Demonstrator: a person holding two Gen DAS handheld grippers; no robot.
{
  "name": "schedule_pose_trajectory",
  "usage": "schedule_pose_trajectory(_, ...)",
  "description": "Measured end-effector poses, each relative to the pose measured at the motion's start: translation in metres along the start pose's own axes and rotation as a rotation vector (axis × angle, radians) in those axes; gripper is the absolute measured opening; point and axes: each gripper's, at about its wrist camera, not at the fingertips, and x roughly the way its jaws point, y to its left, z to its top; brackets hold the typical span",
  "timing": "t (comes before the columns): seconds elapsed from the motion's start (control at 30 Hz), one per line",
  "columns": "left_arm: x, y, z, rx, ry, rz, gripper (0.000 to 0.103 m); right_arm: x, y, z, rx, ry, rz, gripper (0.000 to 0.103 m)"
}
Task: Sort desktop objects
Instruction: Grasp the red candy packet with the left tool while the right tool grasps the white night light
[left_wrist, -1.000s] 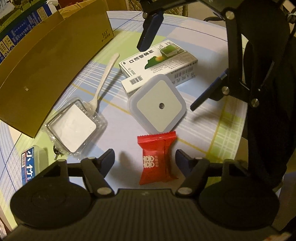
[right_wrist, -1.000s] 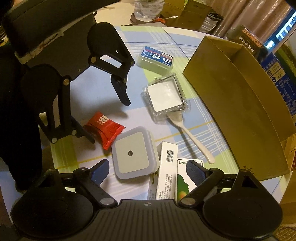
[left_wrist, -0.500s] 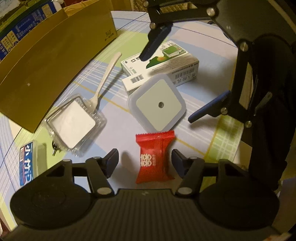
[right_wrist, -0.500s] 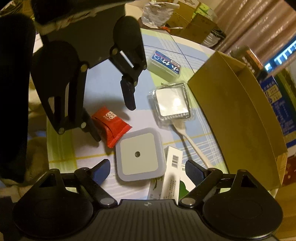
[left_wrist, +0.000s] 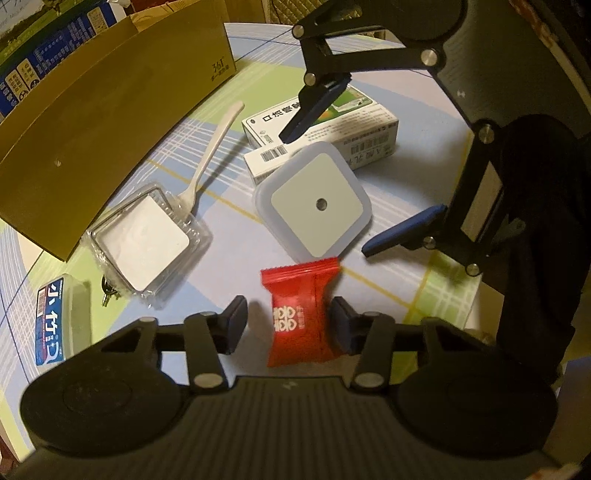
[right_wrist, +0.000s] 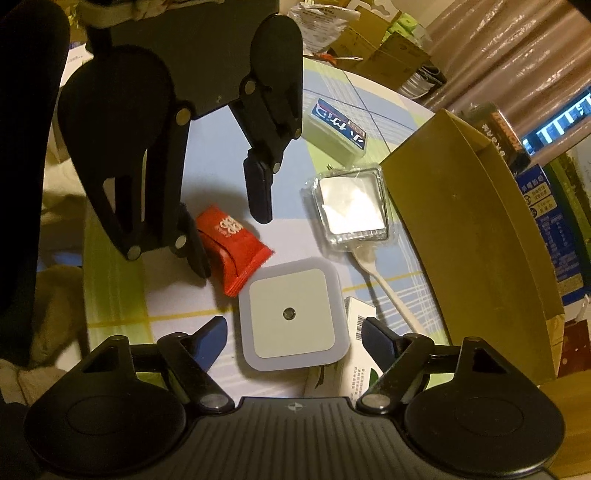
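Note:
A red candy packet (left_wrist: 300, 312) lies on the table between the fingers of my left gripper (left_wrist: 288, 321), which is open around it and closing in; it also shows in the right wrist view (right_wrist: 231, 243). A white square night light (left_wrist: 314, 201) lies beyond it, between the open fingers of my right gripper (right_wrist: 293, 338), which hovers over it (right_wrist: 291, 319). A white and green medicine box (left_wrist: 332, 127) lies behind the light. A white plastic fork (left_wrist: 210, 153), a clear plastic box (left_wrist: 144, 236) and a small blue-labelled box (left_wrist: 61, 319) lie to the left.
A long brown cardboard box (left_wrist: 92, 114) stands along the table's far left edge, and shows at the right in the right wrist view (right_wrist: 480, 236). More boxes and clutter stand beyond the round table (left_wrist: 417, 288). A small key (left_wrist: 108, 291) lies by the clear box.
My left gripper has narrowed around the red packet and moved forward. My right gripper has come down over the night light, which now sits between its fingers.

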Motion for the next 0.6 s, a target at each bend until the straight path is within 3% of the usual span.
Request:
schedule_pose_trajectory(0.13, -0.005, -0.001, -0.005, -0.008, -0.005, -0.002, 0.038, 0.004, -0.001, 0.000, 0.012, -0.002, 0.001, 0.075)
schedule_pose_trajectory(0.6, -0.002, 0.004, -0.008, -0.030, -0.006, -0.004, 0.038, 0.001, 0.010, -0.002, -0.055, -0.004, -0.072, 0.072)
